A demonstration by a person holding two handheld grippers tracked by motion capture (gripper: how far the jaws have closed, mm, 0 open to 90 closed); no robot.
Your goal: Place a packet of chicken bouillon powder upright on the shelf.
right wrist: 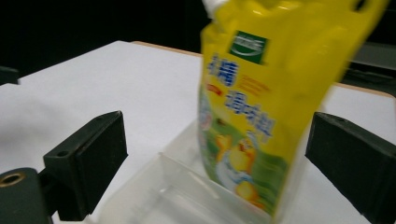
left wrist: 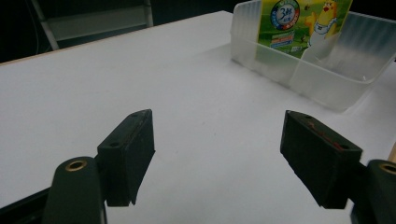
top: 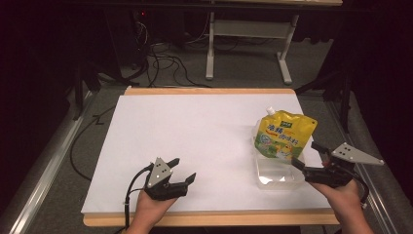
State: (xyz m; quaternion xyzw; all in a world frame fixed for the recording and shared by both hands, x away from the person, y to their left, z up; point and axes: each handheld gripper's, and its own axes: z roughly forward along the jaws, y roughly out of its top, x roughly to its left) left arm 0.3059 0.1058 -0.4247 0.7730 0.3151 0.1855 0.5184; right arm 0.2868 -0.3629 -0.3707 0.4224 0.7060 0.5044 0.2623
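A yellow spouted pouch (top: 284,135) (right wrist: 261,102) (left wrist: 299,23) stands upright in a clear plastic box (top: 278,171) (left wrist: 322,70) (right wrist: 173,196) at the right of the white table. My right gripper (top: 307,156) (right wrist: 215,168) is at the box's near right corner, open, its jaws apart on either side of the pouch and clear of it. My left gripper (top: 184,169) (left wrist: 217,154) hovers low over the table near the front edge, left of the box, open with nothing between its fingers.
The white tabletop (top: 195,131) has a wooden rim. Beyond the far edge a dark floor holds cables (top: 165,63) and a white metal stand (top: 248,44).
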